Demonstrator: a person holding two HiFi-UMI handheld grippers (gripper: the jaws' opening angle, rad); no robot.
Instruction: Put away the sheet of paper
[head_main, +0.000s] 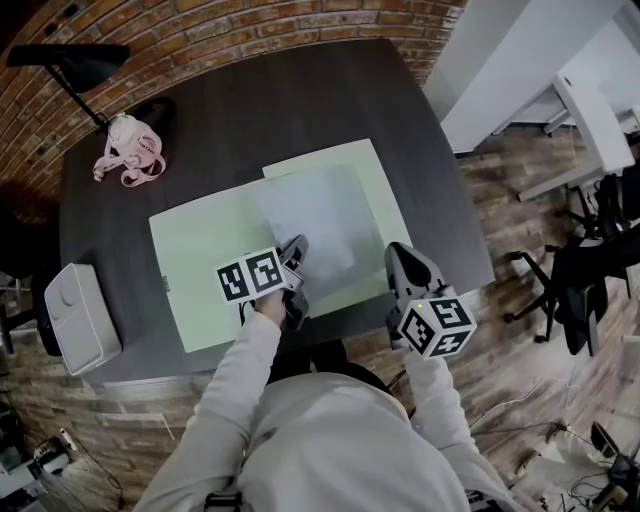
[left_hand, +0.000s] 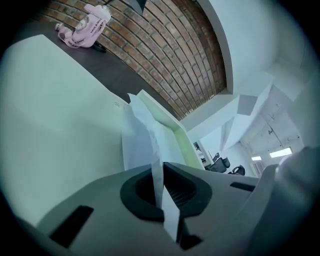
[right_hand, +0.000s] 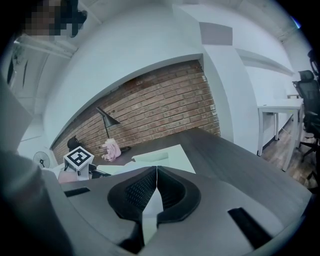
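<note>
A white sheet of paper (head_main: 310, 215) lies over the middle of an open pale green folder (head_main: 200, 265) on the dark table (head_main: 250, 110). My left gripper (head_main: 297, 246) is shut on the sheet's near edge. In the left gripper view the paper (left_hand: 142, 145) runs up from between the closed pads of the left gripper (left_hand: 162, 176), with the folder (left_hand: 50, 110) beyond it. My right gripper (head_main: 393, 252) hovers over the folder's near right corner. It is shut in the right gripper view (right_hand: 156, 170), with nothing seen between its pads. The folder (right_hand: 170, 157) lies ahead of it.
A pink toy (head_main: 128, 150) and a black desk lamp (head_main: 70, 58) stand at the far left. A white box (head_main: 80, 315) sits at the table's near left corner. A black office chair (head_main: 580, 270) and a white desk (head_main: 590, 110) stand to the right.
</note>
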